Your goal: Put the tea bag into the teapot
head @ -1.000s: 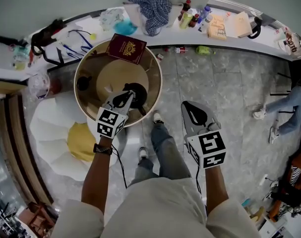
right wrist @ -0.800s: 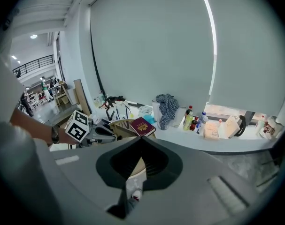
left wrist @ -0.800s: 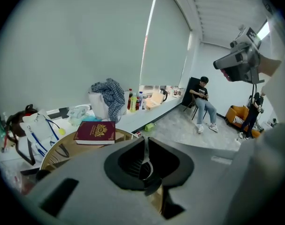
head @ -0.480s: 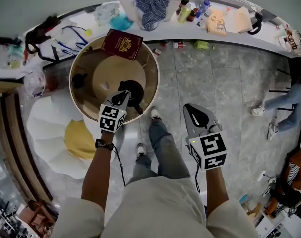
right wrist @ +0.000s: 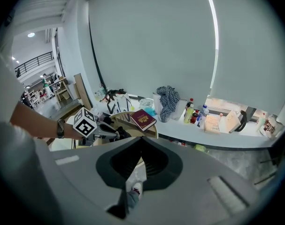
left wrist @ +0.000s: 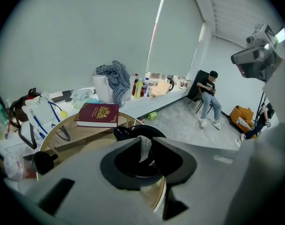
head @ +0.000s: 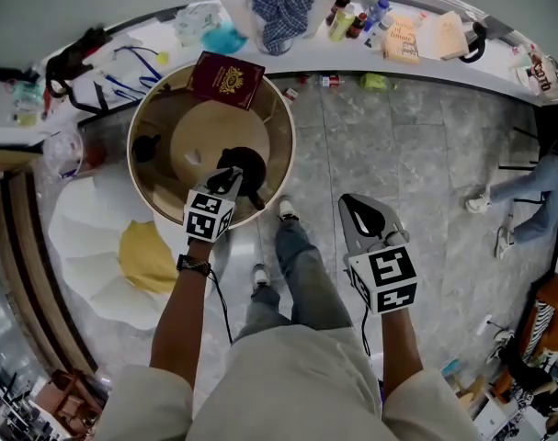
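Note:
A black teapot [head: 253, 167] stands on the round wooden table [head: 284, 145]. My left gripper [head: 234, 176] hangs right over the pot's near left side, shut on a small white tea bag [left wrist: 144, 146]. The bag dangles between the jaw tips above the dark teapot [left wrist: 132, 133]. In the head view the bag is hidden by the gripper. My right gripper [head: 350, 201] is off to the right over the floor, jaws shut with nothing between them. From the right gripper view, the left gripper [right wrist: 104, 128] shows beside the teapot [right wrist: 121, 134].
A dark red book [head: 227, 79] lies on the table's far edge, and a small black lid-like piece [head: 146, 147] sits at its left. A white chair with a yellow cushion [head: 146, 256] is below the table. A cluttered counter [head: 389, 39] runs behind. A person sits far right [left wrist: 209, 100].
The left gripper with the tea bag stays over the teapot, barely shifted. The right gripper holds its place.

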A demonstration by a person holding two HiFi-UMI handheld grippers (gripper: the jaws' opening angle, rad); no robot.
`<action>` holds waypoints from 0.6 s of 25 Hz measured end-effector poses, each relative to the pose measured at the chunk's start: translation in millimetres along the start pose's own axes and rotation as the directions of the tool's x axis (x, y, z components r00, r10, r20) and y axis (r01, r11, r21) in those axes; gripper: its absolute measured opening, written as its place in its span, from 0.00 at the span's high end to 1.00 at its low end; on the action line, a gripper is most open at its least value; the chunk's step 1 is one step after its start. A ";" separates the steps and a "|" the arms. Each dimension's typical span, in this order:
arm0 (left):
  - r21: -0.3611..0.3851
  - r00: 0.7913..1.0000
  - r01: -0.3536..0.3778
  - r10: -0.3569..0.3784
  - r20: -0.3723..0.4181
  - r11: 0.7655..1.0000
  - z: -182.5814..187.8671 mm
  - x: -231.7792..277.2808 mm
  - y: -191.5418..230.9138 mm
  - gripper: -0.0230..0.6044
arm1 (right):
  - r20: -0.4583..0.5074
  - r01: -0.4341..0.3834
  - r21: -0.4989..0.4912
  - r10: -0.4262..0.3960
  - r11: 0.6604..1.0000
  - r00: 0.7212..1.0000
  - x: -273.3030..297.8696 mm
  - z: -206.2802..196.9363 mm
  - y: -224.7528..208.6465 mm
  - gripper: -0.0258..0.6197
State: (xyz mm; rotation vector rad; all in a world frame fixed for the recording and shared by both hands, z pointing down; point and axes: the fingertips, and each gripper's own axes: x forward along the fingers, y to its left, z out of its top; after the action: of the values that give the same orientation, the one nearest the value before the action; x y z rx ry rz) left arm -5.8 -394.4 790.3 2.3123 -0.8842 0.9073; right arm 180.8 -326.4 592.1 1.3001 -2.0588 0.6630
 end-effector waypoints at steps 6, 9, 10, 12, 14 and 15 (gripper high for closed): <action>0.010 1.000 -0.004 0.004 -0.007 1.000 -1.9 -2.2 -0.8 0.82 | 0.005 -0.005 0.001 0.005 1.000 1.000 -1.2 -2.5 3.9 0.95; 0.009 1.000 -0.006 0.006 -0.004 1.000 0.6 -6.5 0.6 0.82 | 0.007 -0.004 0.002 0.004 1.000 1.000 -3.1 -0.5 5.9 0.95; 0.009 1.000 -0.007 0.007 -0.001 1.000 1.7 -8.5 0.8 0.82 | 0.009 -0.004 0.001 0.004 1.000 1.000 -4.0 0.2 6.5 0.95; 0.012 1.000 -0.010 0.010 0.002 1.000 2.5 -12.4 0.4 0.82 | 0.014 -0.003 0.001 0.003 1.000 1.000 -5.6 0.9 7.8 0.95; 0.028 1.000 -0.011 0.011 -0.002 1.000 2.5 -15.6 -2.2 0.82 | 0.020 -0.002 0.003 0.002 1.000 1.000 -7.2 1.7 9.4 0.95; 0.037 1.000 -0.008 0.008 -0.003 0.999 2.9 -17.3 -4.5 0.82 | 0.023 -0.002 0.004 0.002 1.000 1.000 -8.0 2.7 10.6 0.95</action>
State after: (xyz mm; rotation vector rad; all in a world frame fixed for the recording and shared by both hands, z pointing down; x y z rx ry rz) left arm -11.3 -386.7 774.8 2.3402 -0.8830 0.9379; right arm 173.2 -319.2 583.5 1.3138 -2.0782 0.6564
